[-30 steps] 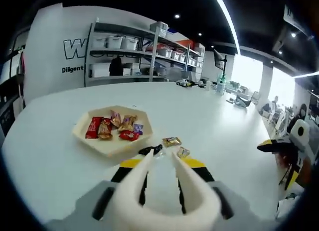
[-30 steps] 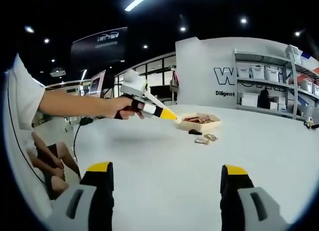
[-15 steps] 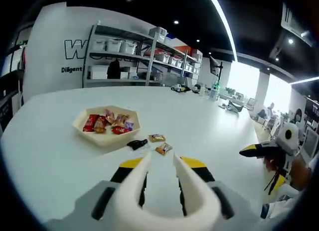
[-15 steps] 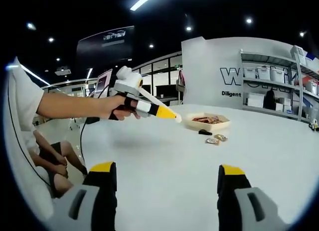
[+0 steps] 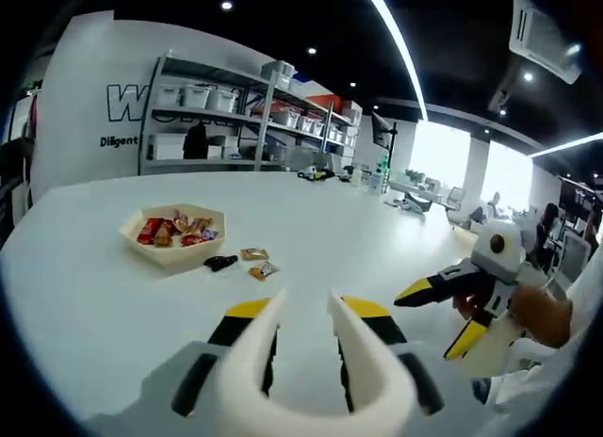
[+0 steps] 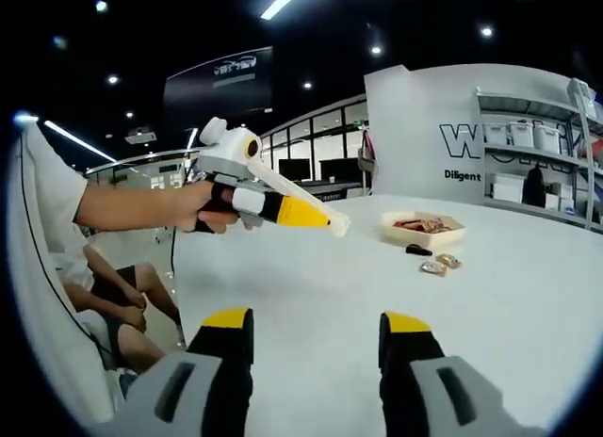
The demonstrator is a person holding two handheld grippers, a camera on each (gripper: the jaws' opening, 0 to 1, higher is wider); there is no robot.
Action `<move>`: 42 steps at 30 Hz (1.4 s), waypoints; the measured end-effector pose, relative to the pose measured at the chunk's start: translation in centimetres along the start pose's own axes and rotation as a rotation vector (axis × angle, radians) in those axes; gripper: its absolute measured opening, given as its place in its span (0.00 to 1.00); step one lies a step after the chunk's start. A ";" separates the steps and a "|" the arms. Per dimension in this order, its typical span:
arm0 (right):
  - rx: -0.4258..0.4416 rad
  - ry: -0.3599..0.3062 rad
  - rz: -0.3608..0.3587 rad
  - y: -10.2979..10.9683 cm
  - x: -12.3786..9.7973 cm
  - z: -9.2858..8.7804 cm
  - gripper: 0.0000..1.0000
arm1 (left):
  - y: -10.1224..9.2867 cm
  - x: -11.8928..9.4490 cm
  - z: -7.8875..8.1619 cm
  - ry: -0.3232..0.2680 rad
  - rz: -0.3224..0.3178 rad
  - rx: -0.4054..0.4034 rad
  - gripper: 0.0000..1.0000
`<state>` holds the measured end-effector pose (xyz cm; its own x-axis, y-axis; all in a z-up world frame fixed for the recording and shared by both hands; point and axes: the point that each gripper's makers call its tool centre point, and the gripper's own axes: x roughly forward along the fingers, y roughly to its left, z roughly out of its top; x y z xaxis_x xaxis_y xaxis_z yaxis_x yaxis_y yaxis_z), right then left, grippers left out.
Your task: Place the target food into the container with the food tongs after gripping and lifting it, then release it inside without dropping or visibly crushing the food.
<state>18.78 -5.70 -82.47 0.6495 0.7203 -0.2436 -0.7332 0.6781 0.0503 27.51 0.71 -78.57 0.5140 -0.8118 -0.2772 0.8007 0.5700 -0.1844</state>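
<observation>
Several wrapped sweets already lie in the hexagonal tray (image 5: 146, 249), which sits left of centre in the left gripper view on the white worktop (image 5: 330, 239). So part of the job looks done, I'd say. Three pieces are left outside it: a dark piece (image 5: 220, 263) just beside the tray's near edge, then a gold-wrapped sweet (image 5: 252, 254) and another small wrapped sweet (image 5: 263, 269) a little to the right.

The left hand-held gripper (image 5: 303, 310) rises from the bottom of the frame carrying cream food tongs (image 5: 353, 362), whose tips stand apart and hold nothing. It hangs well back from the sweets.

In the right gripper view, the right hand-held gripper (image 6: 316, 333) has its jaws spread and empty at the lower centre. Another approach and pick is due next, I'd guess.
</observation>
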 end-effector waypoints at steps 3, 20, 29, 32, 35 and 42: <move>-0.003 -0.008 0.024 0.5 0.3 0.2 0.42 | -1.0 -0.6 -0.5 -0.008 -0.015 -0.006 0.24; 0.108 -0.199 0.194 3.2 1.3 3.6 0.14 | -4.6 -4.6 -0.8 -0.086 -0.106 0.008 0.25; 0.121 -0.251 0.363 5.4 1.5 5.4 0.10 | -6.3 -5.9 -1.4 -0.101 -0.152 0.010 0.25; 0.071 -0.222 0.410 6.4 1.7 5.0 0.02 | -6.9 -6.0 -1.4 -0.105 -0.180 0.015 0.25; 0.073 -0.244 0.434 6.6 1.5 5.4 0.01 | -7.2 -6.1 -1.4 -0.106 -0.191 0.026 0.25; 0.135 -0.277 0.538 7.2 0.2 6.0 0.00 | -8.6 -6.6 -1.3 -0.116 -0.270 0.007 0.25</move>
<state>14.82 0.20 -76.35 0.2369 0.9653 0.1095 -0.9523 0.2085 0.2228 16.83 1.35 -76.36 0.3134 -0.9433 -0.1090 0.9153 0.3307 -0.2298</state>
